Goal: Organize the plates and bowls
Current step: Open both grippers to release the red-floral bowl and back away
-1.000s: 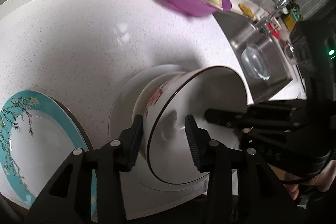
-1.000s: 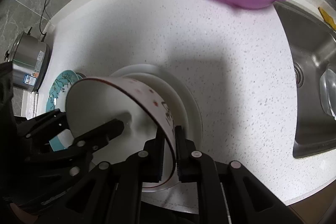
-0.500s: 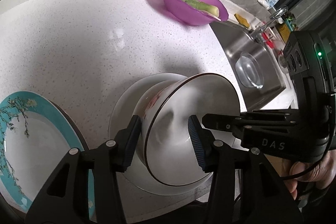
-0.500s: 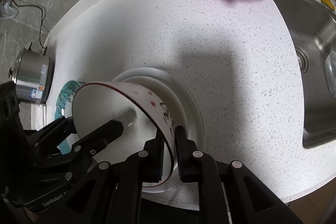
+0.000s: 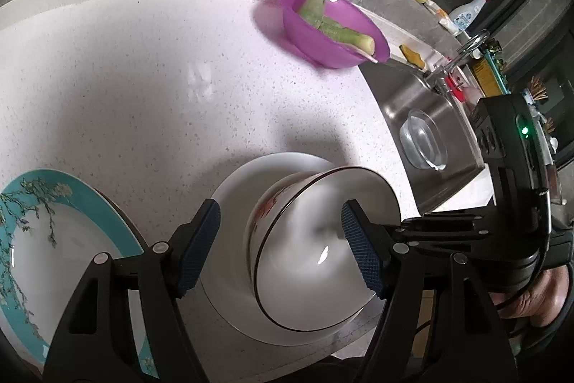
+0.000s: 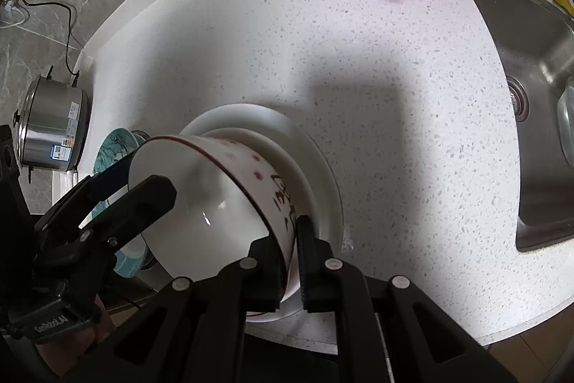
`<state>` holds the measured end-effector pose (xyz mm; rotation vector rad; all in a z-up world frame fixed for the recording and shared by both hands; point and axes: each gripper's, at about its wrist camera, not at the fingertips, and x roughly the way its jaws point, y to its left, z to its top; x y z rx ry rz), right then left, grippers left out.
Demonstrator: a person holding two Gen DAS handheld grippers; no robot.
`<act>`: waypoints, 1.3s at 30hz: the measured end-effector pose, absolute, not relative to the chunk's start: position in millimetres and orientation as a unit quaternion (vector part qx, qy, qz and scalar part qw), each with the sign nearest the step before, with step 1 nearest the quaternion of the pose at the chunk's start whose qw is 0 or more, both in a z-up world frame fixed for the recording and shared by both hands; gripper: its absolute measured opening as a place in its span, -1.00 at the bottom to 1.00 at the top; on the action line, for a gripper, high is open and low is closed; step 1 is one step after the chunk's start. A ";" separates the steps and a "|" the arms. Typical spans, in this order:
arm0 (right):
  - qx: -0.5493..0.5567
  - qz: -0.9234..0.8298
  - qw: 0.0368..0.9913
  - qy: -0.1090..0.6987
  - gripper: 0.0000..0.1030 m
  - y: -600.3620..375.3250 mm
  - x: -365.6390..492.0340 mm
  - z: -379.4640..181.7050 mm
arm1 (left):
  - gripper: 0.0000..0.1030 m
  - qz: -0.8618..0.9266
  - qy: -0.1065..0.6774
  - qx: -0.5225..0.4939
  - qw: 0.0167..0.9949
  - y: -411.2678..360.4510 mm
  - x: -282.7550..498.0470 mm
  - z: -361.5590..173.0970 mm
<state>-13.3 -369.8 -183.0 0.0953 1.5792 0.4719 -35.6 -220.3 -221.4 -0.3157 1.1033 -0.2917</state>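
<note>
Left tool [image 5: 280, 246] jaws wide apart; right tool [image 6: 291, 261] jaws clamped narrow.

Glossy ceramic bowl [image 6: 215, 203], speckled stone-like countertop [image 6: 358, 60], brushed metal sink [image 6: 538, 78], translucent plastic purple bowl [image 5: 333, 38].

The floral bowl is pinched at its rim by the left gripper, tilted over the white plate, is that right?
Wrong gripper. The right gripper pinches the floral bowl at its rim, tilted over the white plate; the right wrist view shows it. The left gripper has its jaws open.
</note>
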 end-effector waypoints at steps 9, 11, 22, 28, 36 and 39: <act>-0.006 0.204 0.674 0.710 -0.84 -354.5 -3.5 -181.2 | 0.33 -0.114 0.515 -0.165 0.833 -208.3 -34.1 -223.6; -0.019 0.202 0.676 0.709 -0.84 -351.8 -3.1 -180.9 | 0.33 -0.107 0.517 -0.171 0.832 -204.4 -34.2 -225.4; -0.094 0.203 0.697 0.681 -0.38 -329.5 -5.7 -168.1 | 0.33 -0.090 0.523 -0.188 0.826 -190.6 -29.7 -234.0; -0.097 0.211 0.699 0.676 -0.08 -328.5 -7.2 -164.3 | 0.33 -0.086 0.525 -0.192 0.825 -184.6 -32.2 -233.0; -0.107 0.207 0.709 0.665 0.06 -323.5 -9.2 -156.1 | 0.33 -0.081 0.534 -0.194 0.819 -183.1 -41.5 -234.0; -0.130 0.212 0.720 0.648 0.13 -317.2 -10.4 -147.9 | 0.33 -0.079 0.536 -0.197 0.817 -184.1 -43.1 -235.8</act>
